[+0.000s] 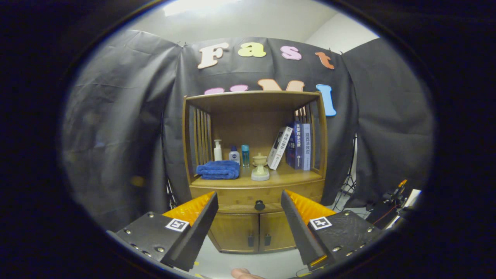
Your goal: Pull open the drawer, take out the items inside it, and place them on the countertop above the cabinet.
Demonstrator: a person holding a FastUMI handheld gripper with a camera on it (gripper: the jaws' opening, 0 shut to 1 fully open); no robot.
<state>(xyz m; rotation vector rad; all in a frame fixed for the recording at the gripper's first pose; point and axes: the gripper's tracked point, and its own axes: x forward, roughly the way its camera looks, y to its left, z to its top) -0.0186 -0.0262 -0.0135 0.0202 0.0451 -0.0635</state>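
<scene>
The drawer (256, 198) sits closed in the wooden cabinet (255, 170), its dark round knob (259, 205) showing in the gap between the two fingers and well beyond their tips. The gripper (250, 199) is released: its fingers stand wide apart with nothing between them, held in the air short of the cabinet front. At the near edge, below the fingers, a fingertip (243, 274) of the person just shows.

Under the drawer are two cabinet doors (254, 231) side by side, each with a small dark handle near the middle seam.

Above the drawer lies the countertop (288, 176), roofed by an open shelf frame with slatted sides. On its left part rests a folded blue towel (218, 170). Behind the towel stand a white pump bottle (217, 150), a small white bottle with a blue cap (234, 154) and a slim teal bottle (245, 155). Near the middle stands a pale ceramic stand (260, 167). To the right are books (294, 146), one leaning left against the upright ones.

Far to the right, on the floor beside the cabinet, lies some dark equipment (389, 205), too blurred to make out.
</scene>
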